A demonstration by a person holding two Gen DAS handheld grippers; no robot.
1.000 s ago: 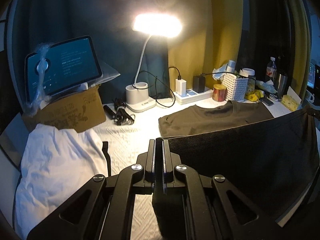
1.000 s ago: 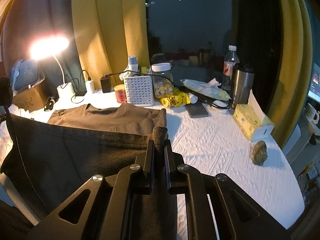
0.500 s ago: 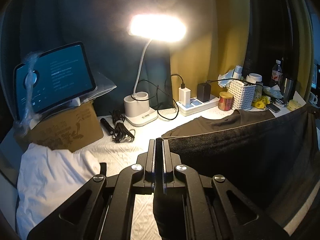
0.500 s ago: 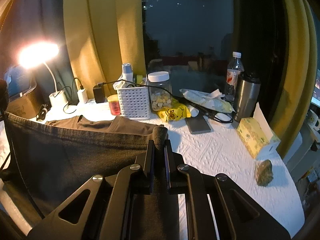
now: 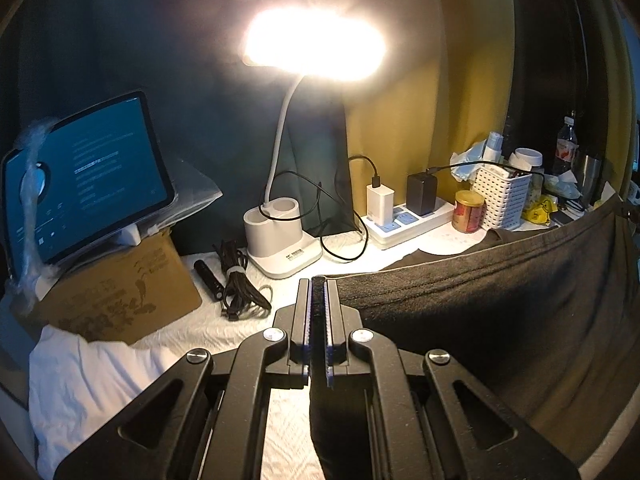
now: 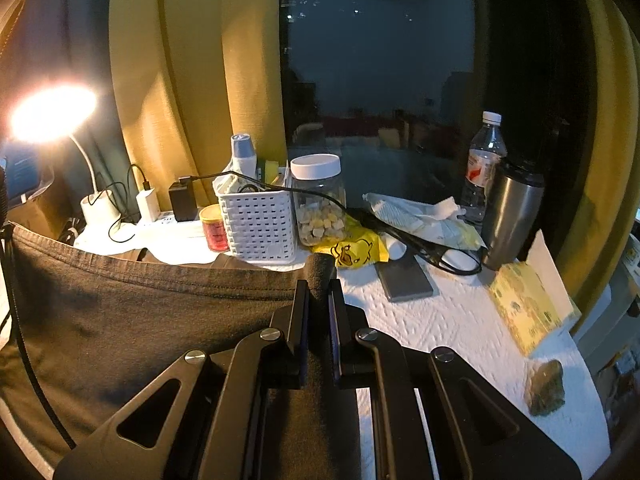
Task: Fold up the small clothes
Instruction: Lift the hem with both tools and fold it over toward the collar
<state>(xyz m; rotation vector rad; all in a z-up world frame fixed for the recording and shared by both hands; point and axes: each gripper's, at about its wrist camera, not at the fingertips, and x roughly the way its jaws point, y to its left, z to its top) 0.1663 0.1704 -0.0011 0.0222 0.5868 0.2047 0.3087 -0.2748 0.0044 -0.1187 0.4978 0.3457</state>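
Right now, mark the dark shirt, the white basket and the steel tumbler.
dark shirt [image 6: 160, 312], right wrist view, raised front panel
white basket [image 6: 258, 224], right wrist view, front wall
steel tumbler [image 6: 514, 216], right wrist view, body

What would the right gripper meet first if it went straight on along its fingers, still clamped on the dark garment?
Probably the white lattice basket or the snack jar beside it; the right gripper, shut on the dark garment, points about between them, though depth is unclear.

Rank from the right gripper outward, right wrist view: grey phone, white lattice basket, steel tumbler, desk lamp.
From the right gripper, which is shut on the dark grey garment:
1. Flat grey phone, just right of the tips on the white table cover.
2. White lattice plastic basket, ahead and slightly left.
3. Stainless steel tumbler, far right.
4. Lit white desk lamp, far left corner.
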